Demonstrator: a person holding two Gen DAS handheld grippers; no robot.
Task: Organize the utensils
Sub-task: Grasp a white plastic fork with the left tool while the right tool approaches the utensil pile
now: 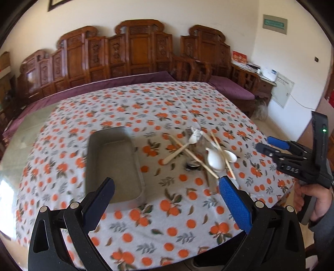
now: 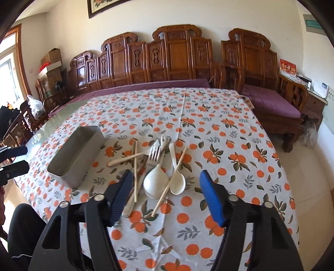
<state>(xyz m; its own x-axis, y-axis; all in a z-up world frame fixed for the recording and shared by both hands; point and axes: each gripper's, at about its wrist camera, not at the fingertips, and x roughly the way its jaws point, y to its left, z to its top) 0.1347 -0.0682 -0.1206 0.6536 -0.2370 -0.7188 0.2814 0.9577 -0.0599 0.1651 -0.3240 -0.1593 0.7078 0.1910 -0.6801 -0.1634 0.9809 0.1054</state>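
Cream walls (image 2: pixel 68 31) close the room. A carved wooden sofa (image 2: pixel 177 56) with purple cushions (image 2: pixel 271 104) runs along the far wall, an armchair (image 2: pixel 261 68) of the same wood beside it. A framed picture (image 2: pixel 117 6) hangs above. Daylight comes through a window (image 2: pixel 8 68) at the left, near stacked cardboard boxes (image 2: pixel 51 60). The floor (image 2: pixel 313 177) is pale tile.
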